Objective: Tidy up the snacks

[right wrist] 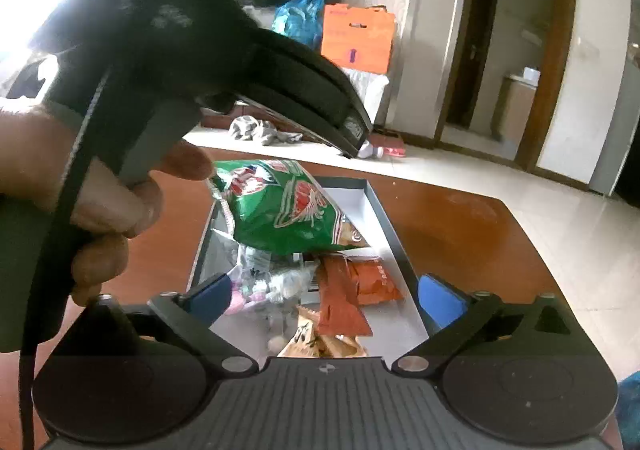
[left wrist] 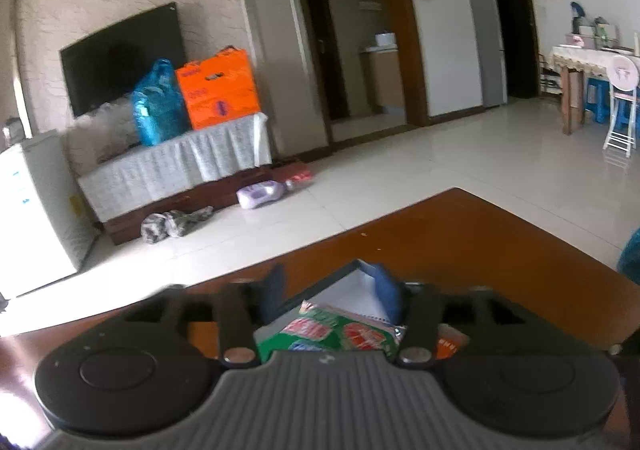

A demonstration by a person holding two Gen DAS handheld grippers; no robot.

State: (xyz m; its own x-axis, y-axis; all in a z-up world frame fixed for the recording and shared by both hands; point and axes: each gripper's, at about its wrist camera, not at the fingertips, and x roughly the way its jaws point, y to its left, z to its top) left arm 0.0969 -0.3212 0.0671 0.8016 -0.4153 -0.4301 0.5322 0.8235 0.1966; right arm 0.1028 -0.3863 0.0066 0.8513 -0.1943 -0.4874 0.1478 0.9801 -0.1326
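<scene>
The right gripper (right wrist: 324,296) is standing wide open over the near end of a shallow box (right wrist: 394,234). Its two blue pads are far apart and nothing is pressed between them. Between the pads, lower in the box, small snack packets are lying: a tan one (right wrist: 320,344) nearest, then an orange-red packet (right wrist: 340,300) and some clear wrapped sweets (right wrist: 272,282) beside it on the left.

Farther in, a green snack bag (right wrist: 288,210) is sitting tilted on top of the other snacks, near the middle of the box. The box is resting on a brown wooden table (right wrist: 460,226). At the left side of this view a hand (right wrist: 104,202) is gripping the handle of the other tool, and its fingers are just beside the corner of the green bag; whether they are touching it is not clear.

In the left wrist view, the left gripper (left wrist: 332,286) is standing partly open, about half way. The green bag is lying just under and between its fingers, but the pads are not pressing on it, so it is holding nothing. White paper of the box bottom is showing beyond the bag.

Beyond the table a light tiled floor (left wrist: 400,170) is spreading out. At the far wall an orange carton (left wrist: 218,90) and a blue plastic bag (left wrist: 158,106) are standing on a low covered cabinet, in front of a dark television (left wrist: 120,58).
</scene>
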